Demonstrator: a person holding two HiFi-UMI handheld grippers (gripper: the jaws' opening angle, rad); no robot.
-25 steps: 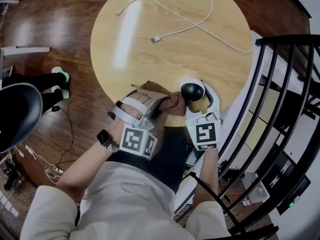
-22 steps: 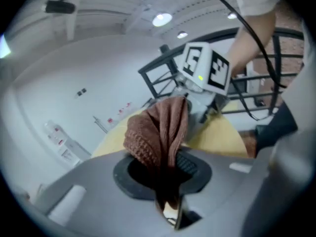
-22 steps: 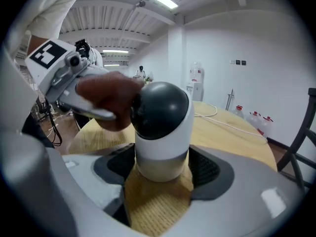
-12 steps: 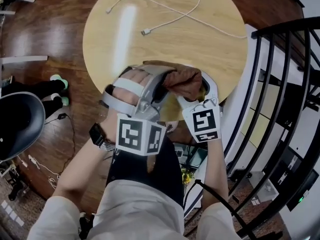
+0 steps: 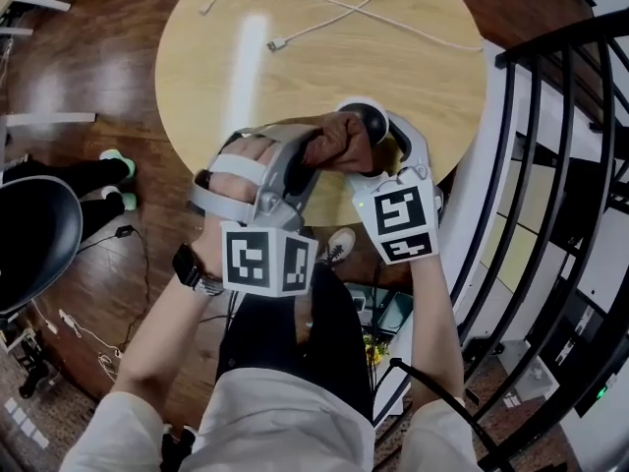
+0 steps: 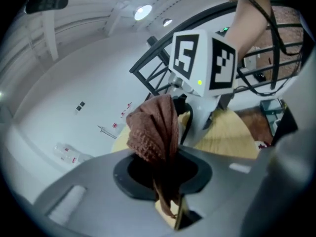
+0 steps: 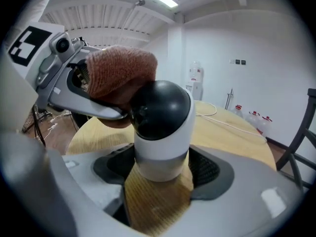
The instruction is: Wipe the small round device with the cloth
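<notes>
Round wooden worktop point(image 5: 413, 67) lay below; right gripper point(image 7: 160, 179) fingers clamped the small round black-and-white device point(image 7: 163, 112) steady so left gripper point(image 6: 160, 174) fingers, clenched on brown cloth point(image 6: 150, 125), reached its dome.

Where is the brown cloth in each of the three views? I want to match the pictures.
Head view: the brown cloth is just above centre, bunched against the small round device.
Left gripper view: at centre, clamped in the fingers of the left gripper.
Right gripper view: at upper left, pressed on the device's black dome.
Shared landmark: the round wooden table.
</notes>
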